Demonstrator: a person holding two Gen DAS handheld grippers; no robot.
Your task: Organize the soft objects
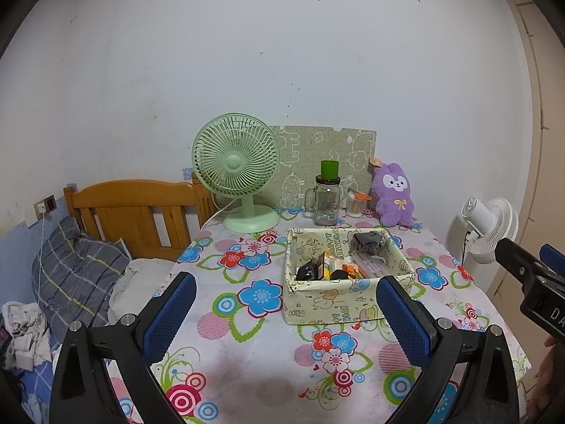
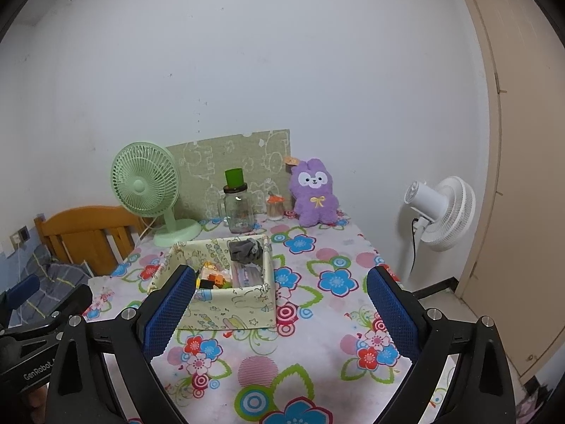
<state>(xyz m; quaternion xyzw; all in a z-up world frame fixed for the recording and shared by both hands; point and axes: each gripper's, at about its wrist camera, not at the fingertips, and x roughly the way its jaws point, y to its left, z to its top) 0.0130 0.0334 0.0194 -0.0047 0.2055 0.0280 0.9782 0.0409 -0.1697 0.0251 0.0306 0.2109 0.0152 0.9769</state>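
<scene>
Left gripper (image 1: 286,312) and right gripper (image 2: 280,312) both wide apart, empty, above the table (image 1: 254,371). Purple plush (image 1: 393,196) upright at far edge, behind the box (image 1: 328,304).

Flowered table (image 1: 247,353): box (image 1: 328,304), fan (image 1: 236,162), plush (image 1: 393,194).

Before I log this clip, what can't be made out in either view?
- Fabric box contents: near wall hides the lower items in the left wrist view; the right gripper's finger covers its left corner in the right wrist view.
- Grey cloth: too small to identify.
- Small jar beside the purple plush: contents too small.
</scene>
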